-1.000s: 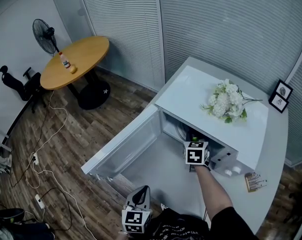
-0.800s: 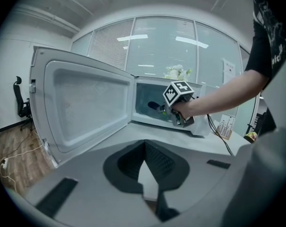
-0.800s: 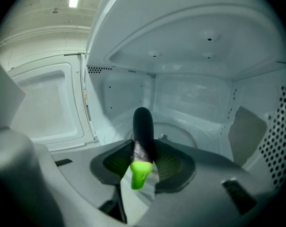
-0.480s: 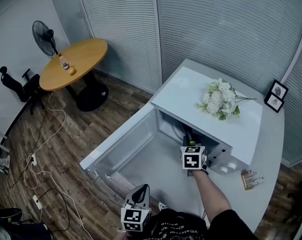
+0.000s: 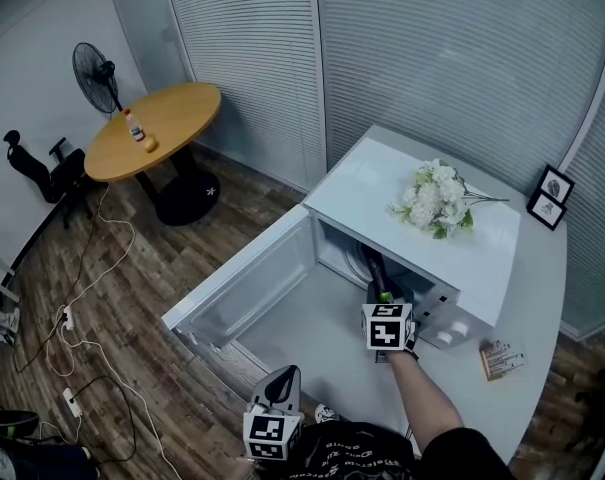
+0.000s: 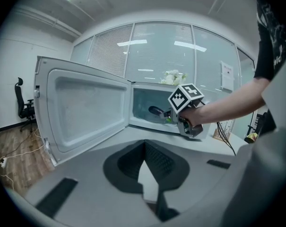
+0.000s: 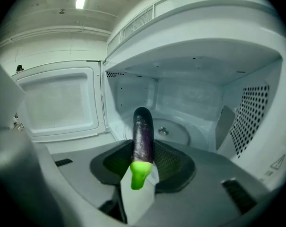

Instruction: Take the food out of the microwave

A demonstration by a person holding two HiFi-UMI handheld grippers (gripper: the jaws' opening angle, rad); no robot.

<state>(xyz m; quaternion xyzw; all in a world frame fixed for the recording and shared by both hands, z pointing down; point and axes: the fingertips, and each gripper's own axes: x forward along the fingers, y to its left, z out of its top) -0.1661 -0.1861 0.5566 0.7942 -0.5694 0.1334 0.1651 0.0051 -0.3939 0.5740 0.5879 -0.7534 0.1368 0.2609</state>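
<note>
The white microwave [image 5: 422, 243] stands with its door [image 5: 247, 288] swung wide to the left. A dark purple eggplant [image 7: 143, 131] with a bright green stem end lies between the pads of my right gripper [image 7: 143, 146], which is shut on it. In the head view the eggplant [image 5: 374, 266] sits at the mouth of the oven, its tip still under the top edge, with the right gripper [image 5: 382, 290] behind it. The glass turntable [image 7: 176, 132] is bare. My left gripper [image 6: 143, 144] hangs low in front of the counter, shut and holding nothing.
A bunch of white flowers [image 5: 432, 198] lies on top of the microwave. Small picture frames [image 5: 549, 196] and a card [image 5: 502, 360] are on the white counter [image 5: 542, 298]. On the wooden floor are a round table [image 5: 152, 128], a fan [image 5: 94, 68] and loose cables [image 5: 92, 298].
My right gripper has drawn back toward me from the oven cavity, bringing the eggplant with it. The left gripper has stayed in place.
</note>
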